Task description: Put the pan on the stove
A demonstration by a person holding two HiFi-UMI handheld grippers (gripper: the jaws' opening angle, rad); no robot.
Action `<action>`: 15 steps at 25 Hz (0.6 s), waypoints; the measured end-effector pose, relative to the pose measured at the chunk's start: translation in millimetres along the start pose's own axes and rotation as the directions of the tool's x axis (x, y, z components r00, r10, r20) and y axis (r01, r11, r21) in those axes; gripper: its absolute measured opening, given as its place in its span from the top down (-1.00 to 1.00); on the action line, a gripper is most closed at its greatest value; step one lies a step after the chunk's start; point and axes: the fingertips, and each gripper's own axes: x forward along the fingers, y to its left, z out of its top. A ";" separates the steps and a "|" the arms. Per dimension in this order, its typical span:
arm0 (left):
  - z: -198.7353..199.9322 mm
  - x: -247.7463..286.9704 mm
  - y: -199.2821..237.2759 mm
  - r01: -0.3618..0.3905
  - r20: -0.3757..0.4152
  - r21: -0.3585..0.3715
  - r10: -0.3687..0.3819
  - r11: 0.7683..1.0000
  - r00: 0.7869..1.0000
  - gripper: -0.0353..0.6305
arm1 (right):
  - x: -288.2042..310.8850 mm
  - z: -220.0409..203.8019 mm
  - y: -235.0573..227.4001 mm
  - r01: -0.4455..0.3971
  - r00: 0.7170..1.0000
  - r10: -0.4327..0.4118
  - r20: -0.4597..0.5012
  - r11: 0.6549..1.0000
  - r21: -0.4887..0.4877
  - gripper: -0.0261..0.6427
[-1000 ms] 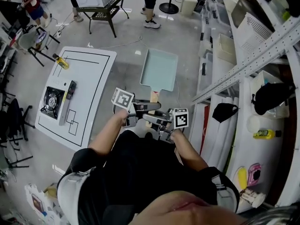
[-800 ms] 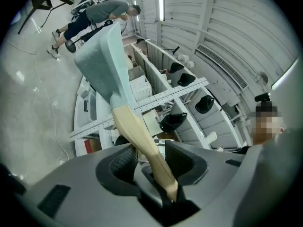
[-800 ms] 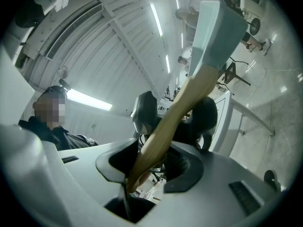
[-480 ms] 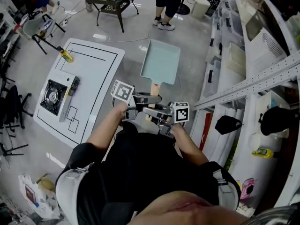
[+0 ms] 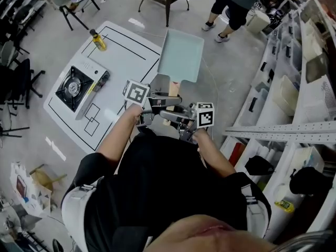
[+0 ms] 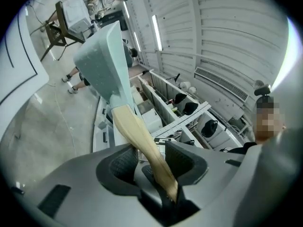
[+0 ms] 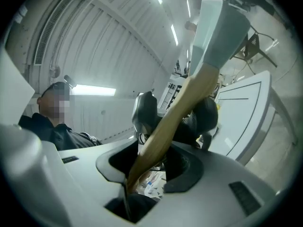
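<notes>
Concrete floor (image 5: 47, 51), stove (image 5: 74, 87) on white table (image 5: 131, 56), left gripper (image 6: 152, 161) and right gripper (image 7: 151, 161) clamping pan (image 5: 181, 56) by wooden handle (image 6: 137, 131)

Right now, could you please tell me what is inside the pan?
In the head view the pan holds nothing: only its bare pale-green bottom shows. The near end of its wooden handle is covered by the left tongs and right tongs.
</notes>
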 end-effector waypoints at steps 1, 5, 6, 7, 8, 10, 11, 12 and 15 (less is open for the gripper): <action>5.5 -12.4 2.8 -0.001 0.032 -0.024 0.002 1.000 0.999 0.34 | 11.7 3.0 -4.9 -0.017 1.000 0.017 -0.024 1.000 0.003 0.42; 29.3 -67.4 13.6 -0.107 0.114 0.051 0.100 0.993 0.988 0.34 | 57.2 8.1 -16.6 -0.093 0.987 0.094 -0.128 0.996 0.014 0.41; 32.7 -83.8 16.3 -0.118 0.141 0.040 0.111 0.992 0.984 0.34 | 71.8 7.9 -20.5 -0.109 0.982 0.111 -0.155 0.994 0.019 0.41; 35.1 -101.3 19.0 -0.118 0.173 0.012 0.114 0.993 0.978 0.34 | 87.6 7.3 -25.2 -0.125 0.975 0.128 -0.184 0.992 0.025 0.41; 37.4 -119.9 21.7 -0.117 0.208 -0.011 0.117 0.993 0.971 0.34 | 104.2 6.1 -30.0 -0.141 0.966 0.145 -0.214 0.989 0.035 0.42; 42.6 -157.9 26.8 -0.132 0.279 -0.023 0.133 0.991 0.951 0.34 | 136.7 2.7 -38.2 -0.173 0.943 0.184 -0.279 0.983 0.063 0.41; 45.6 -174.8 29.2 -0.149 0.310 -0.020 0.148 0.989 0.939 0.34 | 150.5 1.4 -41.7 -0.188 0.929 0.203 -0.309 0.979 0.077 0.41; 49.0 -189.2 31.3 -0.172 0.334 -0.014 0.167 0.985 0.928 0.34 | 162.0 0.9 -44.6 -0.202 0.917 0.220 -0.334 0.975 0.087 0.41; 55.0 -221.1 38.5 -0.226 0.388 -0.012 0.213 0.974 0.897 0.34 | 186.6 -0.4 -52.7 -0.242 0.883 0.263 -0.388 0.965 0.103 0.41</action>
